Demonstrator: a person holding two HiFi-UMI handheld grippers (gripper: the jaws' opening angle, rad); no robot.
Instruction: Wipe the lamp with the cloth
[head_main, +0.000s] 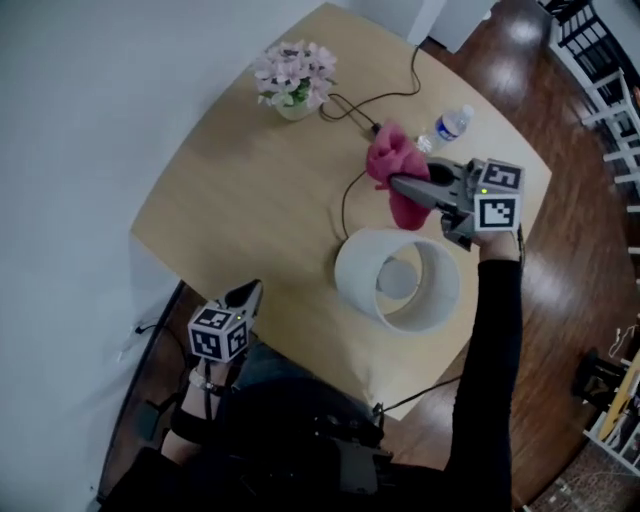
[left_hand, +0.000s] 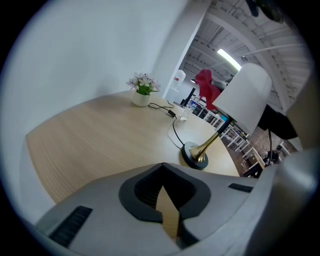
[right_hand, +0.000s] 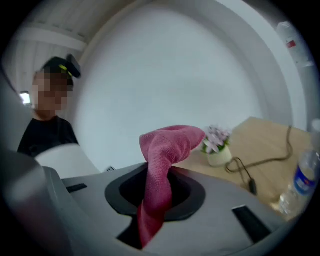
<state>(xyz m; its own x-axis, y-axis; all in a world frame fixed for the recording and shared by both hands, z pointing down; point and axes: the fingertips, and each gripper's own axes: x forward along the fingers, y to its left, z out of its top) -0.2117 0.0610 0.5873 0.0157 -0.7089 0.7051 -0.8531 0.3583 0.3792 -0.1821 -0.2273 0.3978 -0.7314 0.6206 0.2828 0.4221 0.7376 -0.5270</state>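
Pink cloth (head_main: 388, 160), one, in right tool (head_main: 402, 186); one lamp (head_main: 358, 272), seemingly one bottle (head_main: 447, 128).

Head view steeply overhead — both gripper views low, lamp (head_main: 352, 262) shared

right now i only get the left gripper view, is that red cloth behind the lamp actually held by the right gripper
Observer: Yes. The right gripper view shows the right gripper shut on the cloth, which passes between its jaws.
Operator: touching anything yet
Observer: The head view puts the cloth's lower end right at the lampshade's far rim; contact can't be told.
Operator: and where's my own gripper
Observer: The left gripper is at the table's near edge, well apart from the lampshade.
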